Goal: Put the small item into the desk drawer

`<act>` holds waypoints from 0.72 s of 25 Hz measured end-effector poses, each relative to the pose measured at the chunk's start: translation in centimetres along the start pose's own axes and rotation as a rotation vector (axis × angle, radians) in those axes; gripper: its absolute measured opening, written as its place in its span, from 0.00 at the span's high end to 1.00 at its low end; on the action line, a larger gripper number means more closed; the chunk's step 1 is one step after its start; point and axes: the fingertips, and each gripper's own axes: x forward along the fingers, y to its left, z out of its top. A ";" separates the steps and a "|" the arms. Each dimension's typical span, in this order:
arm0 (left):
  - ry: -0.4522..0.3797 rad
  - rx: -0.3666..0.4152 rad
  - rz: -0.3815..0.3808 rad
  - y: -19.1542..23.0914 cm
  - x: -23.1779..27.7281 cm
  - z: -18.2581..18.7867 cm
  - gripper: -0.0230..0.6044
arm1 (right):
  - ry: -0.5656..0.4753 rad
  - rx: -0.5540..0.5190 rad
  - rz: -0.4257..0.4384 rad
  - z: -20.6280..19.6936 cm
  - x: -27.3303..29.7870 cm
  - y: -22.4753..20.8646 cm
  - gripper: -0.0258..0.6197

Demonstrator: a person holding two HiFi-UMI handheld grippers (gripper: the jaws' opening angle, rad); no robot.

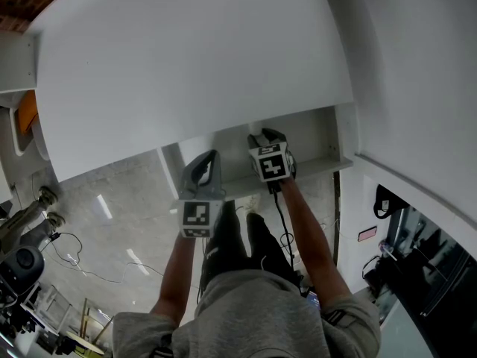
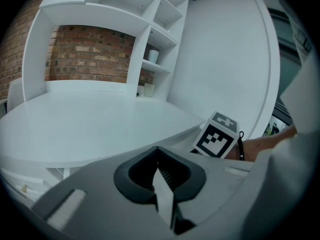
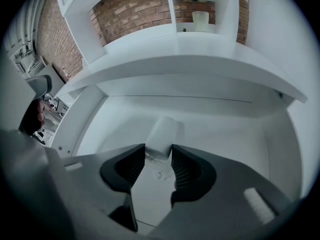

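Small pale cylindrical item (image 3: 162, 134) lies tilted on the white floor of the open desk drawer (image 3: 235, 134). Its near end is between the tips of the right hand-held gripper (image 3: 157, 154), and its far end points to about 12 o'clock.

In the head view, grey polished floor (image 1: 112, 207) with thin dark cables (image 1: 74, 252) fills the 8 o'clock part of the room. The broad white worktop (image 1: 186, 66) spreads from 10 to 1 o'clock, its front edge running across the middle. In the gripper views, a red brick wall (image 2: 85, 54) and white shelving (image 2: 155, 34) stand behind the worktop, with a pale cup (image 3: 200, 20) in one shelf niche.

The left hand-held gripper (image 1: 203, 171) is held below the worktop's front edge, outside the drawer, on a bare forearm that points to 12 o'clock. Its dark ribbed jaws are pressed together with nothing between them (image 2: 158, 156).

At about 2 o'clock from it, the right hand-held gripper (image 1: 267, 136) reaches under the worktop edge into the drawer (image 1: 320, 136), forearm stretched forward. Its jaws stand partly apart, and the pads pinch the item's near end from both sides.
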 end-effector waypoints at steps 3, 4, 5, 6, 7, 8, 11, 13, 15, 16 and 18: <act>0.002 -0.006 0.000 -0.2 0.0 0.0 0.94 | -0.001 0.008 0.007 -0.1 0.0 0.0 0.69; -0.002 -0.009 0.002 -0.2 0.0 0.1 0.94 | -0.002 0.010 0.010 -0.1 0.0 0.0 0.69; -0.004 -0.009 0.003 -0.2 0.0 0.2 0.94 | -0.002 0.012 0.013 -0.1 -0.1 0.1 0.69; -0.006 -0.007 0.003 -0.2 -0.1 0.2 0.94 | -0.003 0.015 0.016 -0.1 -0.2 0.1 0.69; -0.005 -0.005 0.003 -0.2 -0.2 0.3 0.94 | -0.004 0.017 0.018 -0.1 -0.3 0.1 0.69; -0.004 -0.004 0.003 -0.2 -0.3 0.4 0.94 | -0.005 0.017 0.019 0.0 -0.4 0.1 0.69; -0.007 -0.006 0.007 -0.2 -0.3 0.8 0.94 | -0.008 0.006 0.013 0.1 -0.6 0.0 0.69; -0.012 -0.001 0.008 -0.3 -0.4 1.1 0.94 | -0.012 0.001 0.011 0.0 -0.8 0.0 0.69; -0.017 0.007 0.007 -0.5 -0.6 1.3 0.94 | -0.018 0.003 0.014 0.1 -1.2 0.1 0.69; -0.022 0.012 0.006 -0.5 -0.7 1.5 0.94 | -0.022 0.003 0.015 0.2 -1.4 0.1 0.69; -0.032 0.021 0.006 -0.7 -0.9 2.0 0.94 | -0.032 -0.002 0.015 0.4 -1.9 0.2 0.69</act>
